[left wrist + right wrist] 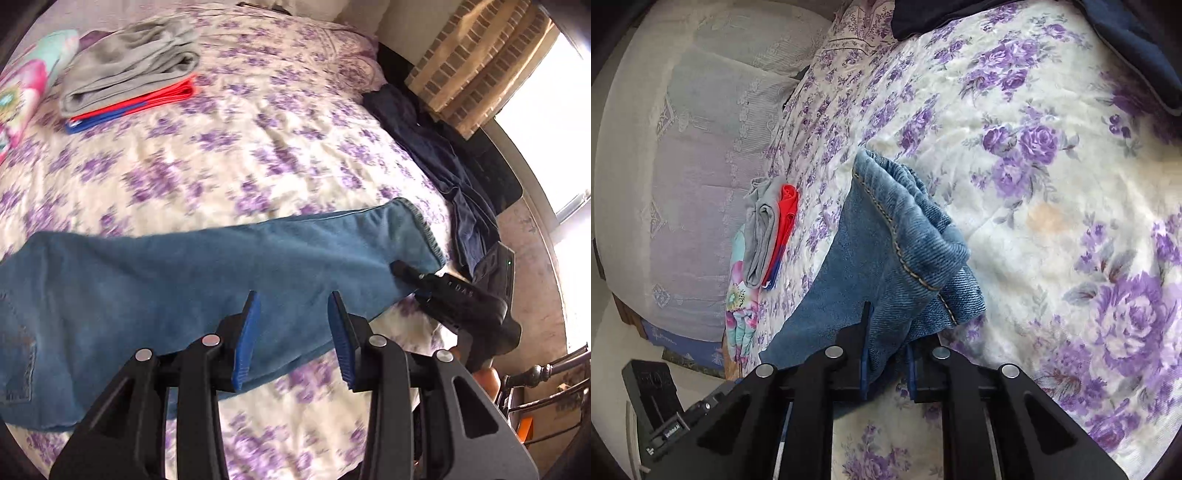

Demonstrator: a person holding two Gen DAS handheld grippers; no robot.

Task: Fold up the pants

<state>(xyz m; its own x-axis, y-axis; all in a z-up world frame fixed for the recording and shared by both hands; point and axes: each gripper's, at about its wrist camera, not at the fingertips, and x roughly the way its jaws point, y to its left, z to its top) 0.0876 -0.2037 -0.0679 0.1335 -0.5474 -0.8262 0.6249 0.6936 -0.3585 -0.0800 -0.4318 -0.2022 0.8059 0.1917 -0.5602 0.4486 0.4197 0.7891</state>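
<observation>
the jeans [207, 273] lie flat across the bed [258, 147], right under the left claw [293, 339], whose fingers stand apart above the denim. the right claw [886, 354] is clamped on the hem end of the jeans, just ahead of it. only the left view shows that claw from outside; beyond it lies a folded stack [129, 70].

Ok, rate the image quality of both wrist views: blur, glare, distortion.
Left wrist view: floral bedspread smeared by motion blur, window blown out white, fisheye bends the jeans. Right wrist view: sharper, denim stitching on the jeans crisp, light even with no glare, edges strongly curved, black vignette in the corners.
</observation>
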